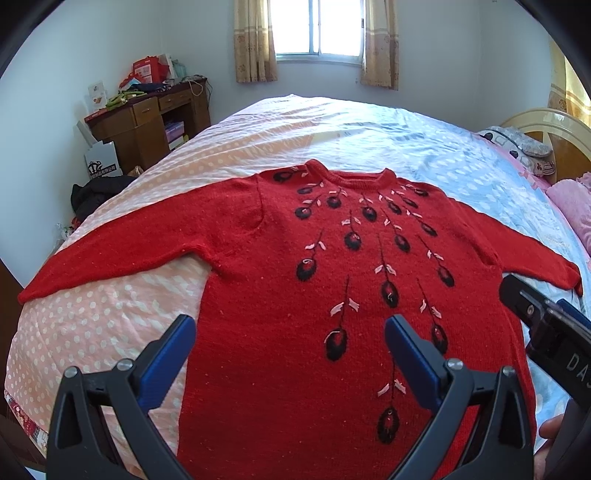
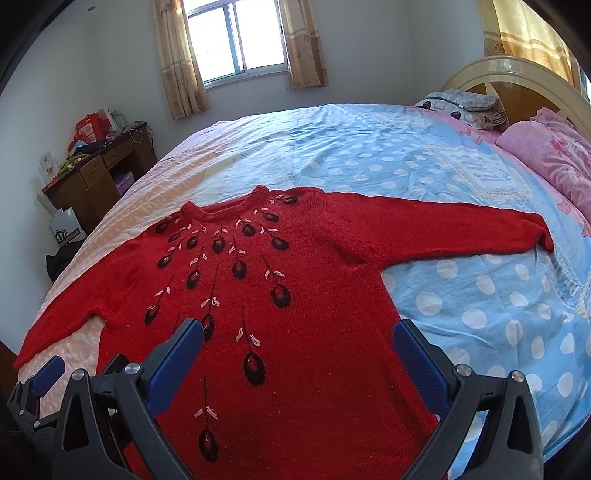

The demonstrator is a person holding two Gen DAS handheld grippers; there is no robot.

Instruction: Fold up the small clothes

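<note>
A red knitted sweater [image 1: 280, 280] lies flat and face up on the bed [image 2: 369, 155], with its round collar toward the far edge of the bed, under the window [image 1: 317, 26], and its hem toward the near edge. Both sleeves are spread out to the sides; the one on the pink dotted part of the sheet reaches toward the side edge of the bed near the wooden desk [image 1: 147, 122], and the other one lies on the blue dotted part, pointing toward the headboard [image 2: 517, 85]. The front of the sweater has black oval shapes on thin stems with small pink leaves. The left gripper [image 1: 290, 332] hangs above the lower part of the sweater with its two blue fingers wide apart, and nothing is between them. The right gripper [image 2: 297, 338] is also spread wide and holds nothing; it hangs over the lower part of the sweater, on the side of the blue sheet. Pink bedding [image 2: 554, 155] and a patterned pillow [image 2: 465, 105] lie at the headboard end of the bed, well apart from the sweater.
</note>
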